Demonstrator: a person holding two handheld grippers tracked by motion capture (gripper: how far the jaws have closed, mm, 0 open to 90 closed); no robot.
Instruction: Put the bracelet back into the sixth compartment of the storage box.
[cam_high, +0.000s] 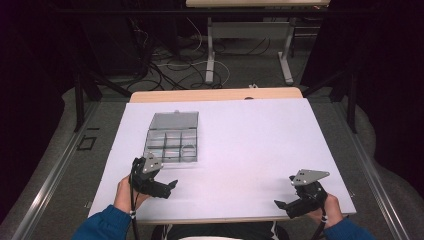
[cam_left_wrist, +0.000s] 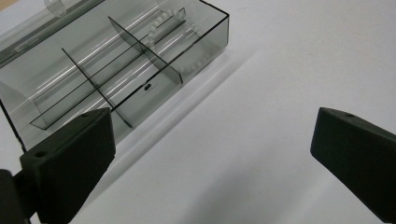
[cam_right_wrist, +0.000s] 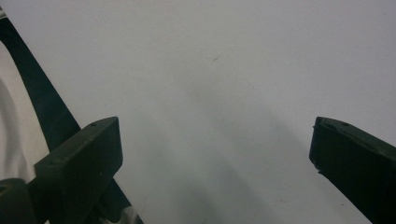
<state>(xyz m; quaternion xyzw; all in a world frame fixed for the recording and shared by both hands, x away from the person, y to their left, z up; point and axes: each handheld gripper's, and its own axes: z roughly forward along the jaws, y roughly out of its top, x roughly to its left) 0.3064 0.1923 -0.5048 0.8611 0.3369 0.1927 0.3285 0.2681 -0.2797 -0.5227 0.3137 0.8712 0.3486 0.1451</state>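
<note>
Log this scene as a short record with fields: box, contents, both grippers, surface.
box: clear smoky plastic compartment box, lid open, on the table's left half
contents: pale ring-shaped piece in one corner compartment
left gripper: open, beside the box, holds nothing
right gripper: open, near the table's front edge, holds nothing
surface: white tabletop

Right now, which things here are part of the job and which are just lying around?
Part of the job:
clear compartment box, lid open
toothed ring in one compartment
left gripper, jaws apart
right gripper, jaws apart

Just around:
white table
cables on the floor behind
</note>
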